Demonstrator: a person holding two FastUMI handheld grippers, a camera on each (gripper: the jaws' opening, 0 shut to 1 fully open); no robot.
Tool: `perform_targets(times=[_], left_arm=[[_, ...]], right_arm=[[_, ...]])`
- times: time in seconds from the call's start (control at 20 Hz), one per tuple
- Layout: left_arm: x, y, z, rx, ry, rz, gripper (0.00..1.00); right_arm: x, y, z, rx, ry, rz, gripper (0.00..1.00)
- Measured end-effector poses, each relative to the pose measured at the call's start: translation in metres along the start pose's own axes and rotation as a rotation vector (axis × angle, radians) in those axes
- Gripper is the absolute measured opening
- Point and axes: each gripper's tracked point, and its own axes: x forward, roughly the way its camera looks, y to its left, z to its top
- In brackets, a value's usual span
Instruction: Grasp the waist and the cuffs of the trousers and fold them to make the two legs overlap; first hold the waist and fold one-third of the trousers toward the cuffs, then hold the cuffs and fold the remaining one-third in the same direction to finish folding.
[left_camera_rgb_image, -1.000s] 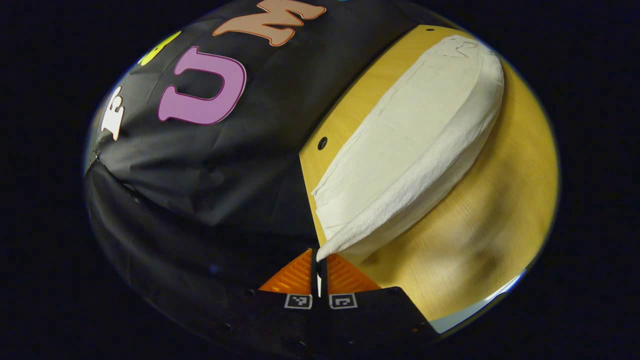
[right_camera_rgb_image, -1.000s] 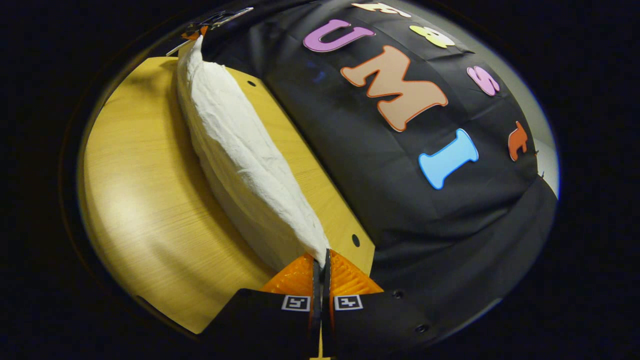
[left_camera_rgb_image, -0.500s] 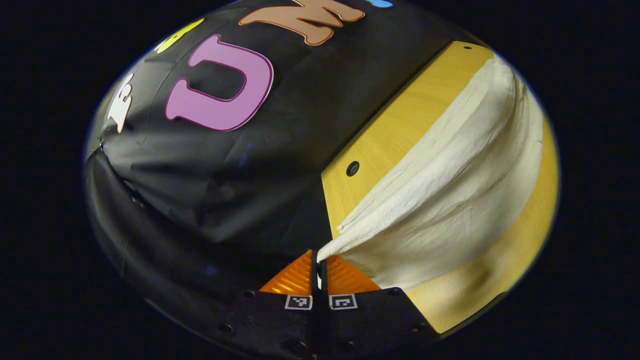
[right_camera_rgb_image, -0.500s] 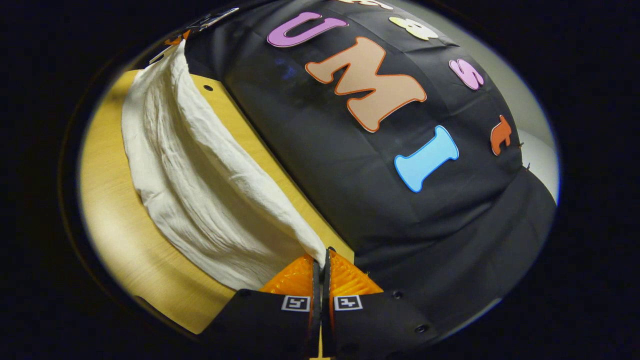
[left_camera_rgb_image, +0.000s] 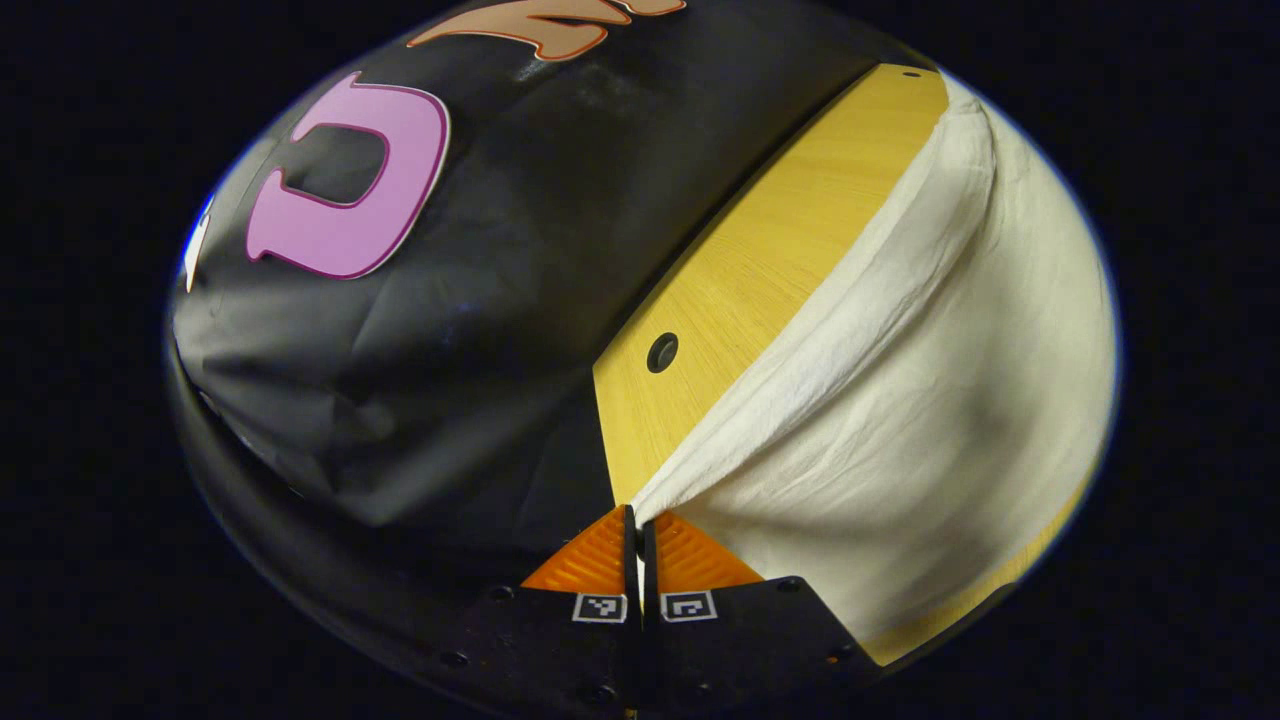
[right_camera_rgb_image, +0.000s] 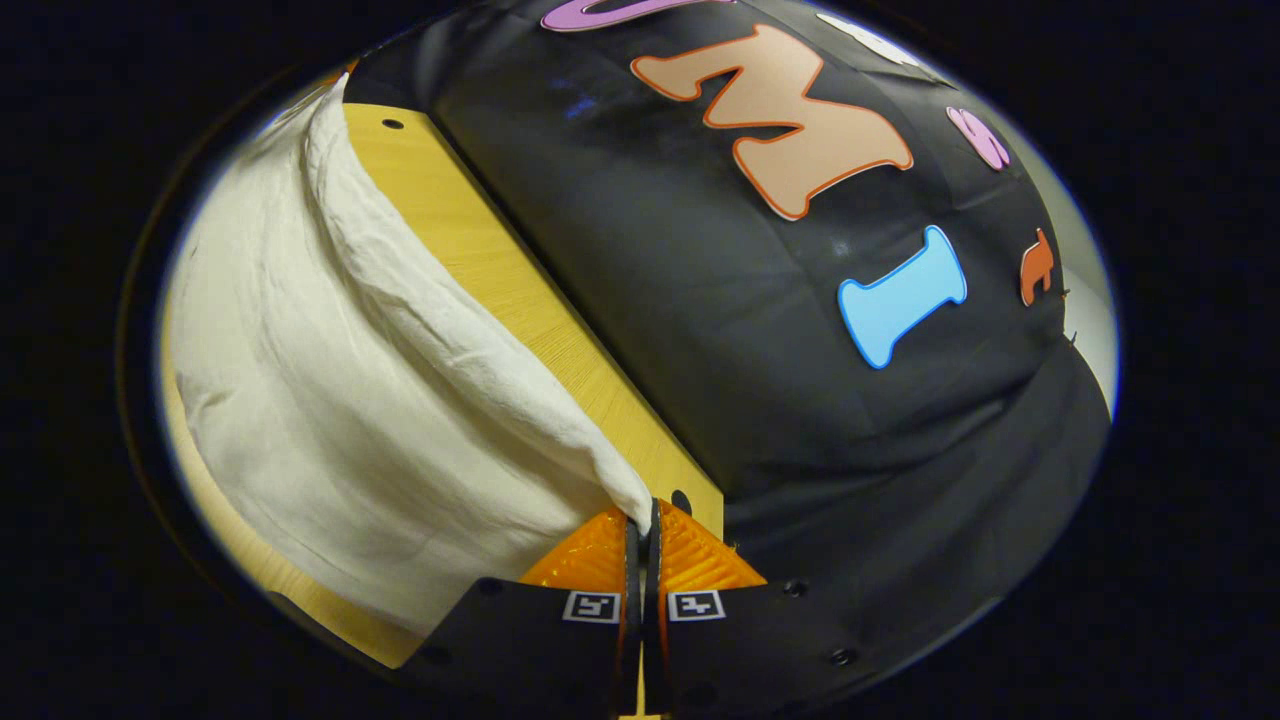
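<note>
Tongs (left_camera_rgb_image: 637, 520) (right_camera_rgb_image: 641, 515) (both pairs) pinch lifted trousers (left_camera_rgb_image: 930, 400) (right_camera_rgb_image: 330, 400) edge.

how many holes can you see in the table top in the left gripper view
2: one hole near the table edge by the trousers, one at the far corner. Cloth may hide others.

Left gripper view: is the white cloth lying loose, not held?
No, the left gripper pinches the trousers by a corner.
</note>
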Motion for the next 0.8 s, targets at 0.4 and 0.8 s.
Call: perform_targets(times=[0.4, 0.8], left_arm=[[0.040, -0.034, 0.018, -0.127, -0.007, -0.089, 0.15], [-0.047, -0.018, 0.089, -0.402, -0.215, -0.031, 0.96]], right_arm=[[0.036, 0.034, -0.013, 0.103, 0.084, 0.061, 0.43], [-0.004, 0.002, -0.020, 0.506, 0.058, 0.098, 1.00]])
